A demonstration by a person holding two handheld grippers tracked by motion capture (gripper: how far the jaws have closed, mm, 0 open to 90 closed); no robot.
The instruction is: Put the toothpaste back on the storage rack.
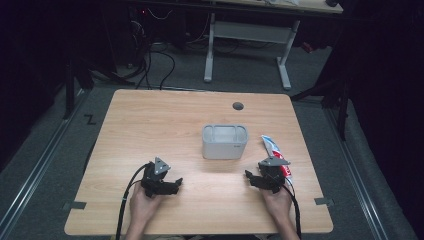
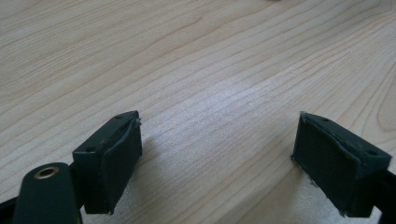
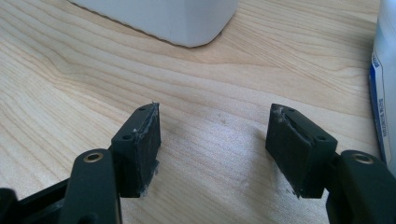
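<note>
White, red & blue toothpaste tube (image 1: 275, 152) lies flat beside right gripper (image 1: 256, 179).

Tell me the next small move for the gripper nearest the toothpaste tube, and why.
Probably swing the right gripper toward the toothpaste tube and bring its open jaws around it. The tube lies flat on the table right beside that gripper, with nothing between the jaws, and the grey container stands open-topped close by. The left gripper is farther off.
</note>
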